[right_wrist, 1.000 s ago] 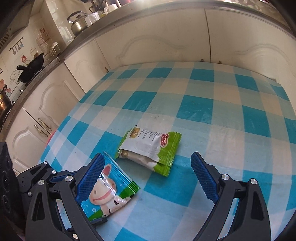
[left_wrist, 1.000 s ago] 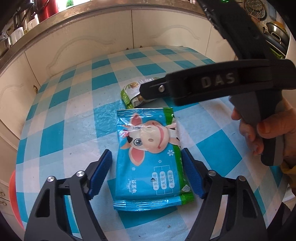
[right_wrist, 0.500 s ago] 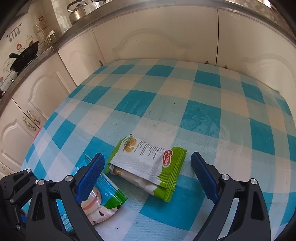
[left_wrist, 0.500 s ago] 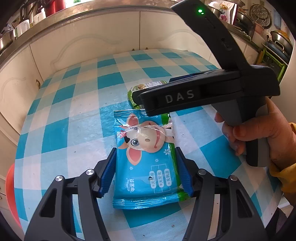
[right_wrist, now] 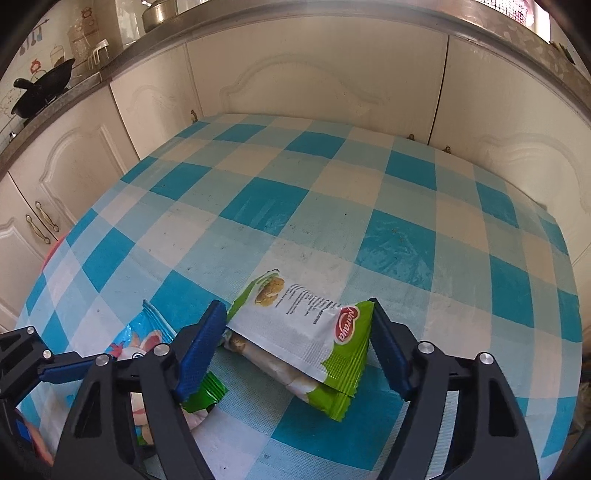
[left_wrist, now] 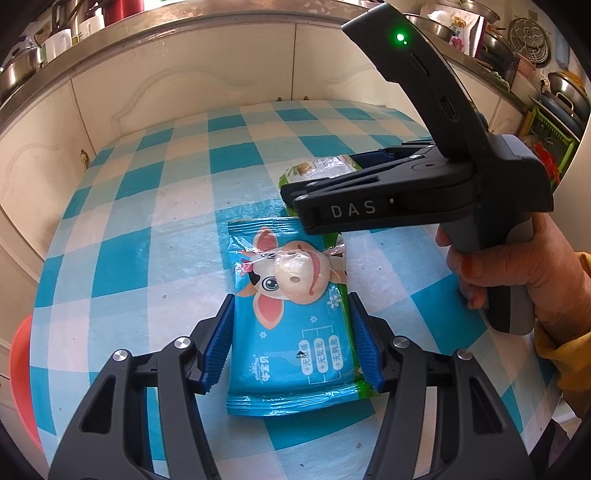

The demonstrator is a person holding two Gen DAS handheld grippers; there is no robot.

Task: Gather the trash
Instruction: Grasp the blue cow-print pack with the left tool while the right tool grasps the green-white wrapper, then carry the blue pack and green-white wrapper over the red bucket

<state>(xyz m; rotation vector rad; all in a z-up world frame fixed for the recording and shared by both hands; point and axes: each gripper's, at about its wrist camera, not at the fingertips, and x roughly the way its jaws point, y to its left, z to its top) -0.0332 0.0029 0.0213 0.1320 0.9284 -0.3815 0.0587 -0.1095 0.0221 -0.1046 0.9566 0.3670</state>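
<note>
My left gripper [left_wrist: 291,338]: blue pads pressed on both long sides of the blue wet-wipe pack [left_wrist: 290,317], flat on the checked tablecloth [left_wrist: 147,229]. My right gripper [right_wrist: 295,350]: jaws narrowed around the green biscuit wrapper [right_wrist: 306,339], pads at its edges; firm contact unclear. Wrapper lies at 1 o'clock of the pack.

cream cabinets [right_wrist: 321,85]; blue-checked tablecloth [right_wrist: 332,192]; steel countertop [left_wrist: 184,16]

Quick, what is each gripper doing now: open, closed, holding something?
Left gripper: closed on the blue wipes pack.
Right gripper: closed on the green snack packet.
</note>
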